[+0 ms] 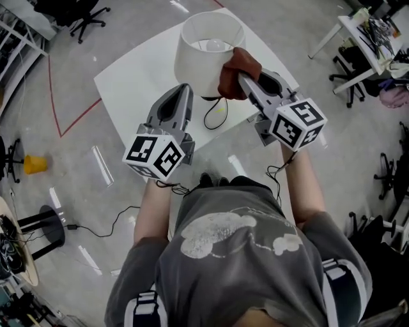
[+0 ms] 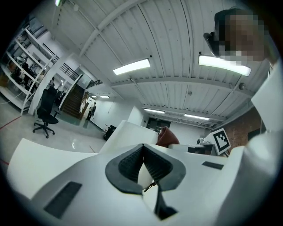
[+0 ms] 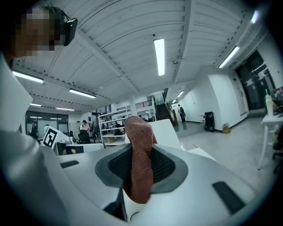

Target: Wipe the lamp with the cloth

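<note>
A lamp with a white shade [image 1: 204, 57] stands on a white table [image 1: 131, 83], and its black cord [image 1: 215, 116] loops on the tabletop. My right gripper [image 1: 241, 76] is shut on a rust-brown cloth [image 1: 235, 69], pressed against the shade's right side. In the right gripper view the cloth [image 3: 139, 145] bulges up between the pads of the gripper [image 3: 140, 152], with the shade [image 3: 166, 130] just behind. My left gripper [image 1: 185, 91] is at the shade's lower left rim. In its own view the jaws [image 2: 142, 148] meet at the tips, pinched on the shade [image 2: 126, 132]. The cloth [image 2: 167, 137] shows beyond.
The table's near edge lies just past my hands. On the floor are a red tape line [image 1: 70, 118], an orange object [image 1: 35, 165] at the left and a round black stand [image 1: 51, 225]. Office chairs [image 1: 86, 16] and a cluttered desk [image 1: 364, 35] stand farther off.
</note>
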A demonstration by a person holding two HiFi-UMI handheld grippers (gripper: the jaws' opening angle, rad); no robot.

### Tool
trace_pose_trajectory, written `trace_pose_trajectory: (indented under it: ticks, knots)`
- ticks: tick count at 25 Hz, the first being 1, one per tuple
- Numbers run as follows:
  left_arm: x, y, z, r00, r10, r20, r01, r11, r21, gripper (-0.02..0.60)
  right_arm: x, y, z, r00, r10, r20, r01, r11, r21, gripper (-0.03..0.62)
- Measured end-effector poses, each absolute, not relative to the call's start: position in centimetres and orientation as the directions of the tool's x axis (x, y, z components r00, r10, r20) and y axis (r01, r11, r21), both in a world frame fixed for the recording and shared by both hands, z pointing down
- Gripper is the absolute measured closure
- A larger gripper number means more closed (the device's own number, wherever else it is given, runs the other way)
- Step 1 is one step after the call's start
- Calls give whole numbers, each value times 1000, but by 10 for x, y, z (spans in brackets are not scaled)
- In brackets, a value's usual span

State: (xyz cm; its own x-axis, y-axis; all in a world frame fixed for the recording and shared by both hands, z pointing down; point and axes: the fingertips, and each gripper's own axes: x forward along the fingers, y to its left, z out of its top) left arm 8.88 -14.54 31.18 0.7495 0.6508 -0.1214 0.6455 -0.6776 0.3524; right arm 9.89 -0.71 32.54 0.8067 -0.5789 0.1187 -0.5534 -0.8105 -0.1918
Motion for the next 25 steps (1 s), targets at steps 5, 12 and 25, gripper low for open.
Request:
trace_pose_trajectory:
  ticks: [5,12,25]
  knots:
    - [94,-134,327,759,646,-84,626,-689,365,574,99,3,355,793,-587,166,-551,-806,-217,497]
    - [93,-124,340,847,529,-50,511,-787,346,574,100,17,394,693,-694,197,-642,-718,-270,497]
    - [75,-91,360,940,341,13,313,-875,370,574,113,26,432,513,-821,250,-760,-570,-313,497]
